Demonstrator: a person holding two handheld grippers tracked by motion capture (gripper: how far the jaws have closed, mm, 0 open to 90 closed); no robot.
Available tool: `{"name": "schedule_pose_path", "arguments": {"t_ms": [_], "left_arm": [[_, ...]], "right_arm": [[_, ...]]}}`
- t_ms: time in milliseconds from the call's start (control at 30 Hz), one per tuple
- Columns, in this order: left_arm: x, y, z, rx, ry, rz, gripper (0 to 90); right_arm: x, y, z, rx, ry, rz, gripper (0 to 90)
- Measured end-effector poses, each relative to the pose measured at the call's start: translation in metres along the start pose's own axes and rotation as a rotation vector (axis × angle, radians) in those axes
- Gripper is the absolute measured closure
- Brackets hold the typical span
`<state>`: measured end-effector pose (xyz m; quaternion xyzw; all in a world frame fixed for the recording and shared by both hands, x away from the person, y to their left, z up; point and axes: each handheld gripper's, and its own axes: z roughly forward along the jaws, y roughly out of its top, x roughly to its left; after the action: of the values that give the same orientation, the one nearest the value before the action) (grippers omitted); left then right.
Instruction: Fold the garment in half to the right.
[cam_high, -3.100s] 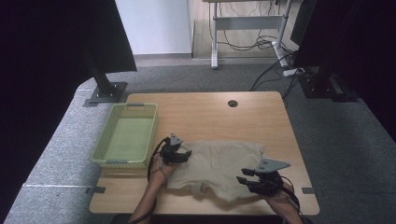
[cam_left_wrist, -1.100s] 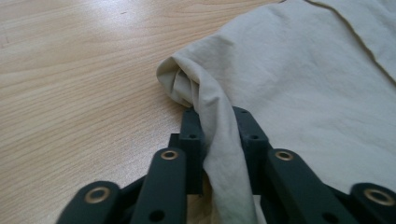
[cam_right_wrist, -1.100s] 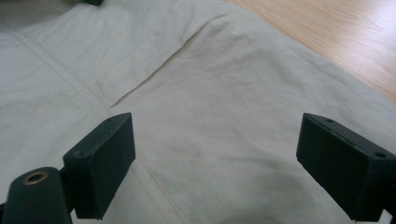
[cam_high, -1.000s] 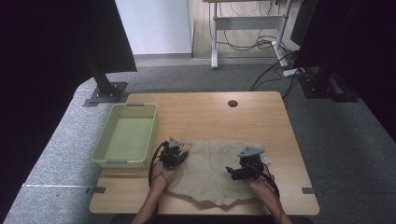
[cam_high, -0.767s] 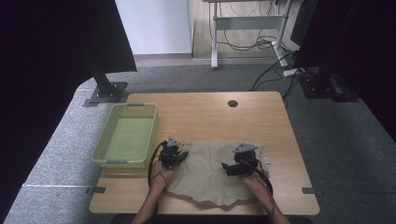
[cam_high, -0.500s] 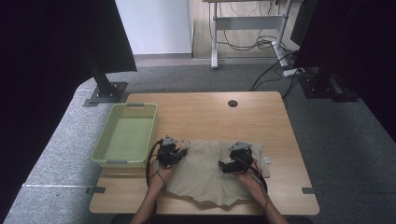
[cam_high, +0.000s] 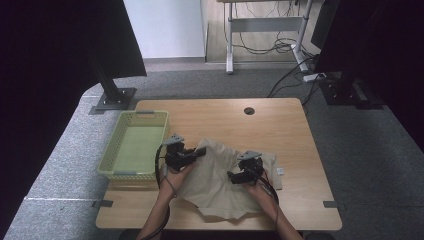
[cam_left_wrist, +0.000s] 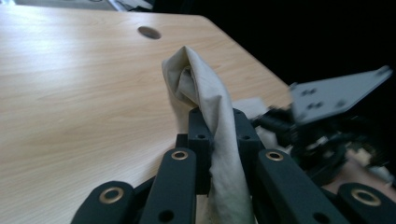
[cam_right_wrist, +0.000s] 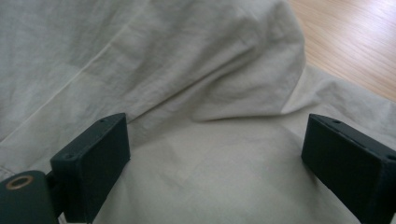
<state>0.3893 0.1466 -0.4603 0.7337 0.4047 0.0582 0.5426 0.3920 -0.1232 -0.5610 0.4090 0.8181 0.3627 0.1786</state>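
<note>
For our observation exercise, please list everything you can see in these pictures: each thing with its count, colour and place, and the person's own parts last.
garment: one, beige cloth, crumpled on the near middle of the table, one fold pinched and raised.
basket: one, pale green plastic, at the table's left edge.
table: one, light wood, with a round cable hole near its far edge.
desk frame: one, grey metal, on the floor beyond the table, cables beneath it.
dark stands: two, black, left and right of the table.
left gripper: one, black, shut on a fold of the garment.
right gripper: one, black, jaws open over the garment.
forearms: two, entering from the bottom edge, left, right.
</note>
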Motion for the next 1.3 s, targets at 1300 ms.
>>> {"name": "schedule_pose_path", "arguments": {"t_ms": [1300], "left_arm": [[-0.024, 0.006, 0.021, -0.061, 0.026, 0.017, 81.3]], "right_arm": [[-0.025, -0.014, -0.029, 0.025, -0.001, -0.028, 11.7]]}}
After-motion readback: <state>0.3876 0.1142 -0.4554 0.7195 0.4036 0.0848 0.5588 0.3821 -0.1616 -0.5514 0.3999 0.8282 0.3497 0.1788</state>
